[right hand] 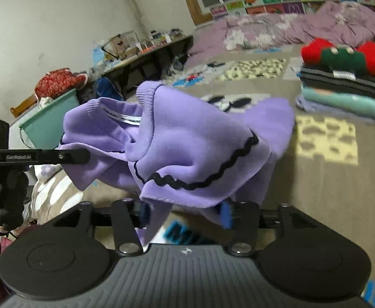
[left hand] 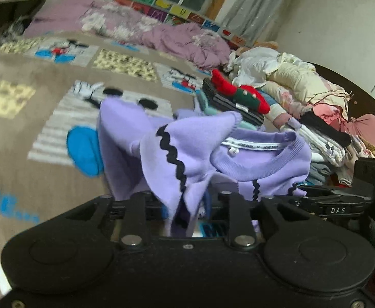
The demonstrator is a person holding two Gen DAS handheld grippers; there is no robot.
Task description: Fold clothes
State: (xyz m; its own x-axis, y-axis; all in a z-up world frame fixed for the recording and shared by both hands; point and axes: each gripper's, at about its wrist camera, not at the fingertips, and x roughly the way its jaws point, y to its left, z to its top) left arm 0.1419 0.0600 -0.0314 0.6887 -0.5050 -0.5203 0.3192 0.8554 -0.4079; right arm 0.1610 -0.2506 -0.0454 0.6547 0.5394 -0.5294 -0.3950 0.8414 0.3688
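My left gripper [left hand: 187, 205] and right gripper [right hand: 185, 213] both stand partly open, with the purple sweater [right hand: 187, 138] draped loosely between the fingers; I cannot tell if the pads press it. It hangs bunched above the bed blanket [right hand: 315, 184], not yet folded. Farther on, a folded stack [right hand: 341, 87] is finished. Unfolded clothes [left hand: 303, 84] wait at the bed's edge. The teal bin [right hand: 51, 120] holds something red.
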